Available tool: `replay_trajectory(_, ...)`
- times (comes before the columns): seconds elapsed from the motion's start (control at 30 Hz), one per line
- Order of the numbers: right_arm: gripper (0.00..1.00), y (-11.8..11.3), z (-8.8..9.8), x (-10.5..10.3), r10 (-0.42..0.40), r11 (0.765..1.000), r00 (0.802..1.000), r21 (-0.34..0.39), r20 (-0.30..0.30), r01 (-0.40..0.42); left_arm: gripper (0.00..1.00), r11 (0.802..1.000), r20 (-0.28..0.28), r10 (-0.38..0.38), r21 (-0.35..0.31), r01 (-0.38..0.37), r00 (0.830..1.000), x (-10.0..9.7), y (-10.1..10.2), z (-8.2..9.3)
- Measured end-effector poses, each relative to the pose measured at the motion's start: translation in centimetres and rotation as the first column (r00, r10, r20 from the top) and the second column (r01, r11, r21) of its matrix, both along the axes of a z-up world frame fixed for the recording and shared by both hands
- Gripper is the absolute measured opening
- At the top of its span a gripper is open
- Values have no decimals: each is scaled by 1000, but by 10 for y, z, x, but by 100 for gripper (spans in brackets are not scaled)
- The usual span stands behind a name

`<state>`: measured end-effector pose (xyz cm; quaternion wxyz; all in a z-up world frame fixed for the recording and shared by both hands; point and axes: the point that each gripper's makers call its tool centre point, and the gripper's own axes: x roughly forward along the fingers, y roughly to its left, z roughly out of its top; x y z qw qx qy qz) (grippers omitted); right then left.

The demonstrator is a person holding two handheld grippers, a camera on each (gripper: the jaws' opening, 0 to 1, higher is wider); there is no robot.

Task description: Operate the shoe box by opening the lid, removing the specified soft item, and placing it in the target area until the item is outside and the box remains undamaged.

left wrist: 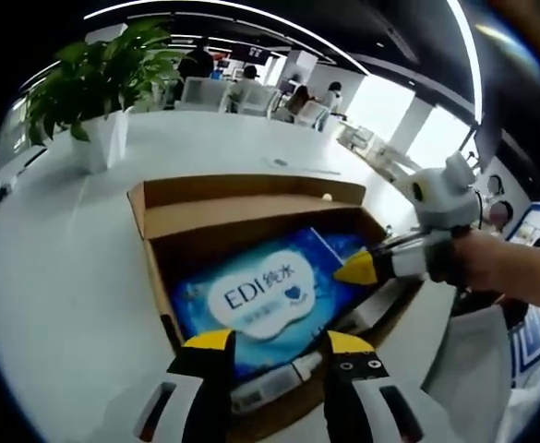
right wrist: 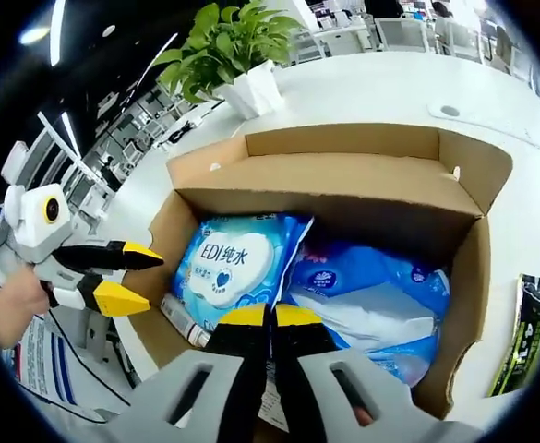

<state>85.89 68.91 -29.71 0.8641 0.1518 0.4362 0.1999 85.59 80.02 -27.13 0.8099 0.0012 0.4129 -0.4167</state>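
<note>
An open cardboard shoe box (left wrist: 251, 214) (right wrist: 325, 189) sits on a white table, its lid folded back on the far side. Inside lies a soft blue wipes pack (left wrist: 260, 295) (right wrist: 228, 263) marked EDI, with a second blue pack (right wrist: 371, 295) beside it. My left gripper (left wrist: 277, 341) (right wrist: 133, 277) is open at the box's near wall, its jaws apart over the pack's edge. My right gripper (right wrist: 270, 317) (left wrist: 357, 269) is shut, its tips low inside the box where the two packs meet. I cannot tell if it pinches any wrapper.
A potted plant (left wrist: 99, 101) (right wrist: 242, 55) in a white pot stands beyond the box. A white tube (right wrist: 185, 323) lies along the box's near wall. A dark green packet (right wrist: 528, 323) lies on the table outside the box. People sit at desks (left wrist: 251, 88) far behind.
</note>
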Motion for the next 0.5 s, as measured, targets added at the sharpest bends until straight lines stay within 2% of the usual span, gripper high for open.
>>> replay_trajectory(0.33,0,-13,7,-6,-14,1000,999,-19,32,15,39,1000,-3,-6,30,6,1000,0,-3,-5)
replay_trajectory(0.5,0,-26,10,-7,-35,999,998,-23,46,36,39,998,-10,-8,56,9,1000,3,-6,-9)
